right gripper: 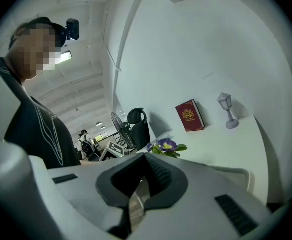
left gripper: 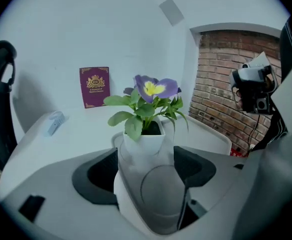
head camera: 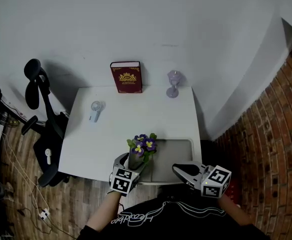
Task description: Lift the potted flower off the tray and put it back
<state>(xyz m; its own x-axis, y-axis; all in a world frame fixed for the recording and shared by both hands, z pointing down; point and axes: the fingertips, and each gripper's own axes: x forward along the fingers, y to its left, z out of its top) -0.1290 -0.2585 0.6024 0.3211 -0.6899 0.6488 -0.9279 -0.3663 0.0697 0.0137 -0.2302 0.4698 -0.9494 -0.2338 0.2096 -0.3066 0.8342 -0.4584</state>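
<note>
My left claw (left gripper: 146,159) is clamped on the white pot of the potted flower (left gripper: 147,115), at the near left corner of the tray (head camera: 182,141) on the desk (head camera: 110,134). I'd hold it upright and set it down slowly. My right claw (right gripper: 141,186) is closed on nothing, near right.

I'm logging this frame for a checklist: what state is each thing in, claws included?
Grey rectangular tray: lying flat.
White-potted purple flower: upright, gripped at the tray's left end.
Left claw: shut on the flower's pot.
Right claw: shut, empty.
Red hardcover book: closed, standing upright.
Lilac lantern-shaped ornament: upright.
Small white handheld fan: lying flat.
</note>
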